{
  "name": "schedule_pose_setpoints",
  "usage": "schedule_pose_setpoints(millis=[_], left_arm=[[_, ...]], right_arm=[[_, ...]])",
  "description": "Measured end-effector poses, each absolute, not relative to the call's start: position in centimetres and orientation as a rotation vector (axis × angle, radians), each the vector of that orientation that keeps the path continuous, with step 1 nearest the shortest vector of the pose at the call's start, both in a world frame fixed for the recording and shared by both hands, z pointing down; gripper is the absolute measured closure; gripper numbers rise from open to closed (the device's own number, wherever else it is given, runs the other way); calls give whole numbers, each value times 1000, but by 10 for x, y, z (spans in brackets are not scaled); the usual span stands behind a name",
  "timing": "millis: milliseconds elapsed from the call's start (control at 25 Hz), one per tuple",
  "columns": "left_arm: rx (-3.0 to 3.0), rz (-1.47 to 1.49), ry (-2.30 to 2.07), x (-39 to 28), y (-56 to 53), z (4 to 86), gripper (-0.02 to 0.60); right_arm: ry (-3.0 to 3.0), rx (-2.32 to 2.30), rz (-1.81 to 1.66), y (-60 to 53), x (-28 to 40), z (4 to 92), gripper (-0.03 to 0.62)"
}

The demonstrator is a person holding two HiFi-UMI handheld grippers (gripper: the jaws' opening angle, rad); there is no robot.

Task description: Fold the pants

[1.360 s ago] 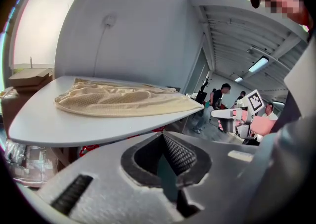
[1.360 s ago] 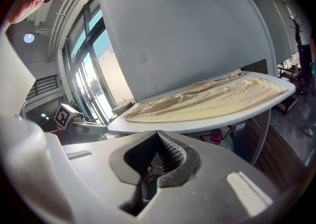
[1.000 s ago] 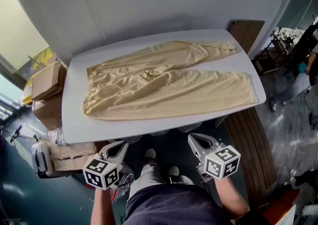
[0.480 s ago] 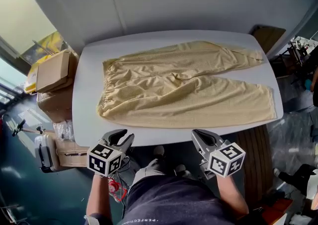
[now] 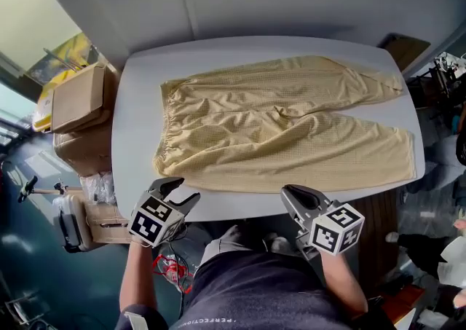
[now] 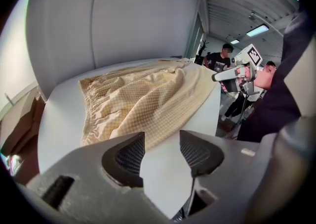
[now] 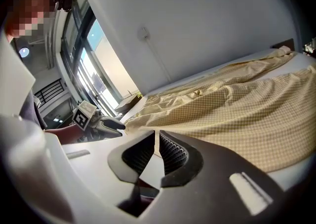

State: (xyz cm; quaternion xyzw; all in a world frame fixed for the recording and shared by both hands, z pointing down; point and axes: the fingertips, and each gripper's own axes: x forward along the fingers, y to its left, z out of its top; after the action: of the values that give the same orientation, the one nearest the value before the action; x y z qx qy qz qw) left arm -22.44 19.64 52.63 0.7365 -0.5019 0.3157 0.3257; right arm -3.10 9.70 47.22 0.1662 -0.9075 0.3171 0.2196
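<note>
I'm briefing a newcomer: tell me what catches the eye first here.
Yellow checked pants lie spread out across the white table, waistband at the head view's left. At its near edge hover the left gripper and right gripper, both empty, their jaws just opened, the left wide.

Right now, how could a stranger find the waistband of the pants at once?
Find the white table by the grey wall; pale yellow checked pants lie flat across it. The waistband is their gathered, crinkled edge at the left end, nearest the cardboard boxes; the other end splits into two legs.
</note>
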Motion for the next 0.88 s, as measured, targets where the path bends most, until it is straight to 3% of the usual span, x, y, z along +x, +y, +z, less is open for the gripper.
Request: schedule_pose_setpoints(millis=[360,560,760,840,880], left_arm=[[2030,1065,-1012,-215,182,556,351],[2034,1189,-1011,-218,180,560,411],[2047,1224,-1004,-216,182,560,424],[2046,1214,-1008,-215,183,560,459],[2039,1213,-1010,-216,182,560,533]], right_arm=[[-2478,480,943,88,-44,473,583],[-2481,524,992,75,-42,473,592],[-2471,548,1014,68,-45,475,592],[-2462,552,1013,66,-43,476,592],[-2456,560,1009,64,-40,476,592]])
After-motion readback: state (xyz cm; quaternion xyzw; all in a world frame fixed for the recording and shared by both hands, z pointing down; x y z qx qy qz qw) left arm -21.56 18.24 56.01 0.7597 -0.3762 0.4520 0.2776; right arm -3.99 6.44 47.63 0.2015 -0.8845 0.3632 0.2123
